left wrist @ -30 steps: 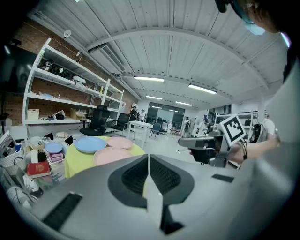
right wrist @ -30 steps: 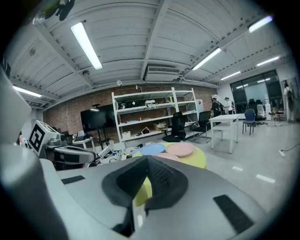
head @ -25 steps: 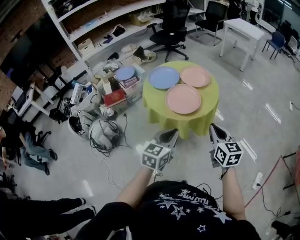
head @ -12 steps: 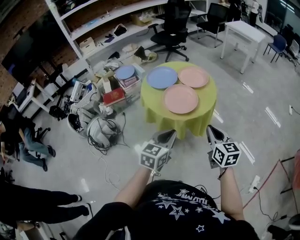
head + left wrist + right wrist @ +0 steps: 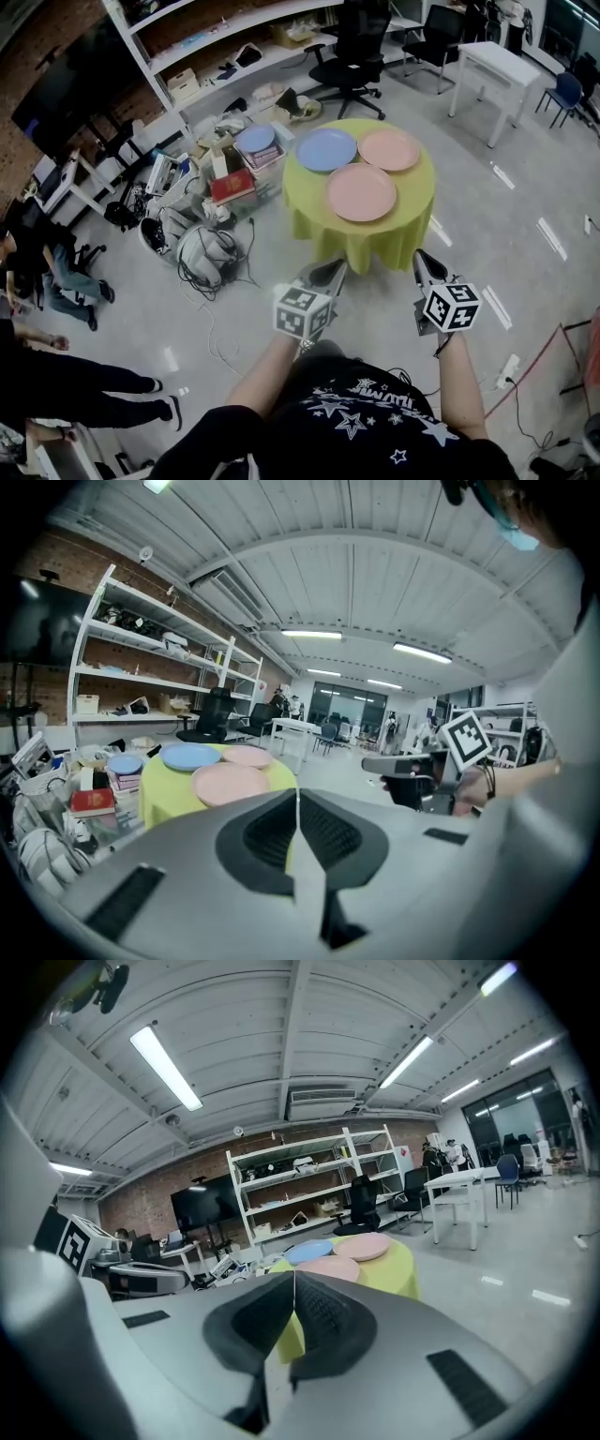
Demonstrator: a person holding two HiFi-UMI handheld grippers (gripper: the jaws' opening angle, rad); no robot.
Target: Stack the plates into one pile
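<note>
Carrying surface: a round surface [image 5: 359,239] draped down its sides in a yellow-green cloth, standing on the grey floor [image 5: 525,197] of an open workroom.
Plates on the surface: three, each lying flat on the cloth, none on top of another. The blue plate [image 5: 326,149] is at the surface's far left, the far pink plate [image 5: 389,149] at its far right, and the near pink plate [image 5: 362,192] toward its near edge. All three lie close beside one another.
Left gripper [image 5: 328,274]: held in the air short of the surface's near side, toward its left. The jaws are pressed together with nothing between them.
Right gripper [image 5: 427,267]: held in the air short of the surface's near side, toward its right. The jaws are pressed together and empty.
Left of the surface: a heap of boxes and cables [image 5: 202,244] on the floor just beside the cloth, with a red book [image 5: 232,186] and a small blue dish [image 5: 255,141] lying on top.
Beyond the surface: a black office chair [image 5: 361,42], and behind it a white shelf unit [image 5: 216,56] along a brick wall.
Beyond and right of the surface: a white table [image 5: 494,66] and a blue chair [image 5: 565,89], well apart from it.
Far left of the surface: people's legs [image 5: 84,384] on the floor.
Overhead: a pale ribbed ceiling [image 5: 291,1016] with strip lights [image 5: 164,1065].
</note>
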